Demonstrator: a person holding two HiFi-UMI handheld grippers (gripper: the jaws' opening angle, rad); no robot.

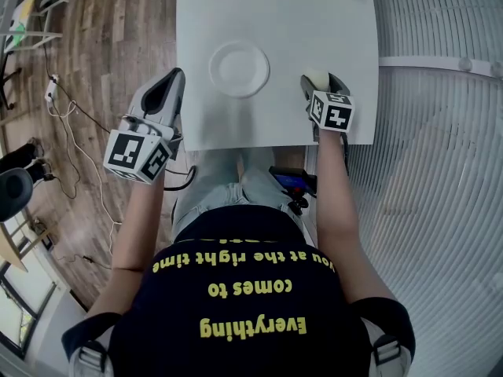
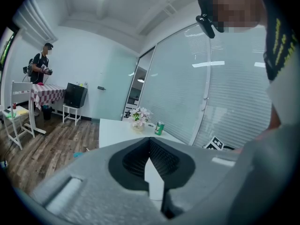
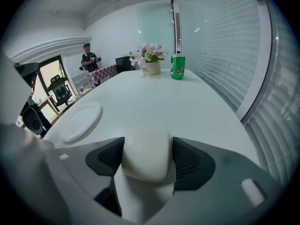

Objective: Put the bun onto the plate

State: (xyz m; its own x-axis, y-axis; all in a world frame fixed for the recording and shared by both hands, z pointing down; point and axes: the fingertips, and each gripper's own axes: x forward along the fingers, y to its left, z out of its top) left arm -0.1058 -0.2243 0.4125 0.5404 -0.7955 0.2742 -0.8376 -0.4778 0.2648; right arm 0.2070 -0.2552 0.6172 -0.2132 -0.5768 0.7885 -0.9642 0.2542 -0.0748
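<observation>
Pinching the bun (image 3: 146,153) between both pads, my right gripper (image 1: 321,83) sits at the lower right edge of the table (image 1: 275,22) in the head view. My left gripper (image 2: 150,142) has its jaws together at lower left. The plate (image 1: 239,69) lies mid-table, left of the bun and apart from it. I can't read the label on the green can (image 3: 177,67). My shirt (image 1: 244,305) reads "Everything comes to you at the right time".

Smooth matt bun (image 3: 146,153), glossy plate (image 3: 80,121), matt table (image 3: 197,102).
</observation>
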